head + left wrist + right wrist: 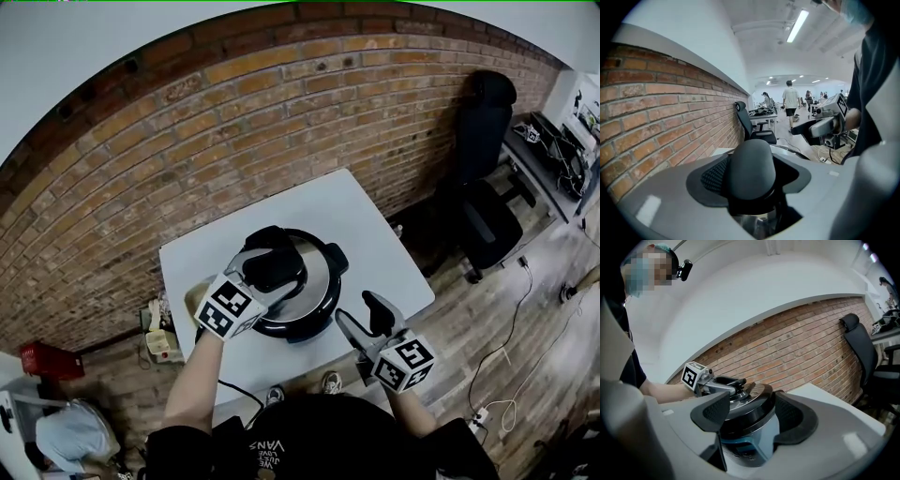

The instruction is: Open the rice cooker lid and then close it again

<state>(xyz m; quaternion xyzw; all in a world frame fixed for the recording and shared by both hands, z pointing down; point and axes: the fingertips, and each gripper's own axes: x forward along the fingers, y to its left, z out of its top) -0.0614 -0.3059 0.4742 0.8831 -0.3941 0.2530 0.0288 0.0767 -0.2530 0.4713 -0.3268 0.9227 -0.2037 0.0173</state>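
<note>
A rice cooker (314,292) with a silver lid and black rim stands on a white table (366,220). My left gripper (268,253) lies over the lid with its jaws closed on the black lid handle (281,272). In the left gripper view the handle (752,168) fills the gap between the jaws. My right gripper (359,314) hangs open at the cooker's front right, apart from it. In the right gripper view the cooker (750,432) shows beyond the wide jaws, with the left gripper (729,385) on top of the lid.
A brick wall (234,131) runs behind the table. A black office chair (487,216) stands to the right, and cables (511,337) lie on the wooden floor. Small boxes (159,342) sit on the floor left of the table.
</note>
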